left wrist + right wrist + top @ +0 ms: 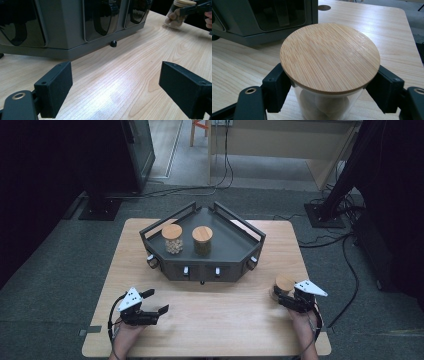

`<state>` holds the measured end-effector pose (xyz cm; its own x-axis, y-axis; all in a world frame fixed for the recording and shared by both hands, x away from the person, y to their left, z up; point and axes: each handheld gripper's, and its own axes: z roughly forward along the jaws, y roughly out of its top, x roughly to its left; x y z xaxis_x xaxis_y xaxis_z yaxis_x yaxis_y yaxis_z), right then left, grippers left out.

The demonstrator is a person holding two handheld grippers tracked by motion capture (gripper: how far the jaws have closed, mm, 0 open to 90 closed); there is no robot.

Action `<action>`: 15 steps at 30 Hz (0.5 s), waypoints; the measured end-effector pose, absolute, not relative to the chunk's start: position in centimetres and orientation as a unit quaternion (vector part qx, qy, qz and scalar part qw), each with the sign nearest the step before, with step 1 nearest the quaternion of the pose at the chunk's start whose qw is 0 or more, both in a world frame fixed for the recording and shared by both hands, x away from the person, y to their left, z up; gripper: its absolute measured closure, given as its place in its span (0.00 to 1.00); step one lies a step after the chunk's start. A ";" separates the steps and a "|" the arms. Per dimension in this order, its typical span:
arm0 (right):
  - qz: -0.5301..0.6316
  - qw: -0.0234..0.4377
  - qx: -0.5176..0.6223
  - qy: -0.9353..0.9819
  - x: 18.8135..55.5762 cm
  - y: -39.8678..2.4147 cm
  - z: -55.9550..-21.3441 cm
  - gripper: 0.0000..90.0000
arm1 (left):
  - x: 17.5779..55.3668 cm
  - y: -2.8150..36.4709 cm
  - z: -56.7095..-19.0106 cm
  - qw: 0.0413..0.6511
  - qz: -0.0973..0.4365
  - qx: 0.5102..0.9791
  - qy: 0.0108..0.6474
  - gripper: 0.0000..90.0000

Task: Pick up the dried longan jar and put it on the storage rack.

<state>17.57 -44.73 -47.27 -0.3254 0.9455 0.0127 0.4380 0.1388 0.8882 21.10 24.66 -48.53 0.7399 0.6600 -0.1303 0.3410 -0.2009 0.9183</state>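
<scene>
A glass jar with a round bamboo lid [329, 57] holds pale round pieces. My right gripper [329, 92] is shut on its glass body just under the lid, one black pad on each side. The high view shows this jar [284, 284] near the table's right edge, with my right gripper [282, 295] and the hand behind it. My left gripper [158, 301] is at the front left, open with nothing between its jaws. In the left gripper view its jaws [115, 82] stand wide over bare wood, and the held jar [175, 17] is far off at the top right.
A dark grey corner rack [200, 265] sits at the table's back middle, with small drawers in its front [100, 17]. On its top stand two more lidded jars, one pale-filled [172, 240] and one dark-filled [202, 240]. Bare wood lies between the grippers.
</scene>
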 end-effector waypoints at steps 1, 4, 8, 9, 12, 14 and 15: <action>0.426 0.299 0.498 0.694 17.6 -44.7 -47.2 0.29 | 21.1 24.7 -48.5 0.540 0.148 0.761 0.329 0.13; 0.429 0.299 0.497 0.693 17.5 -44.8 -47.0 0.29 | 21.1 24.7 -48.6 0.540 0.148 0.760 0.330 0.13; 0.431 0.297 0.495 0.693 17.4 -44.8 -46.7 0.29 | 21.1 24.6 -48.6 0.539 0.147 0.761 0.330 0.13; 0.431 0.298 0.495 0.693 17.4 -44.8 -46.7 0.29 | 21.2 24.6 -48.5 0.539 0.147 0.761 0.329 0.13; 0.435 0.297 0.495 0.691 17.4 -44.7 -46.4 0.29 | 21.1 24.6 -48.5 0.539 0.147 0.761 0.329 0.13; 0.435 0.297 0.492 0.693 17.5 -44.6 -46.2 0.29 | 21.1 24.7 -48.5 0.540 0.148 0.760 0.330 0.13; 0.435 0.297 0.491 0.694 17.5 -44.6 -46.0 0.29 | 21.1 24.7 -48.6 0.540 0.148 0.760 0.330 0.13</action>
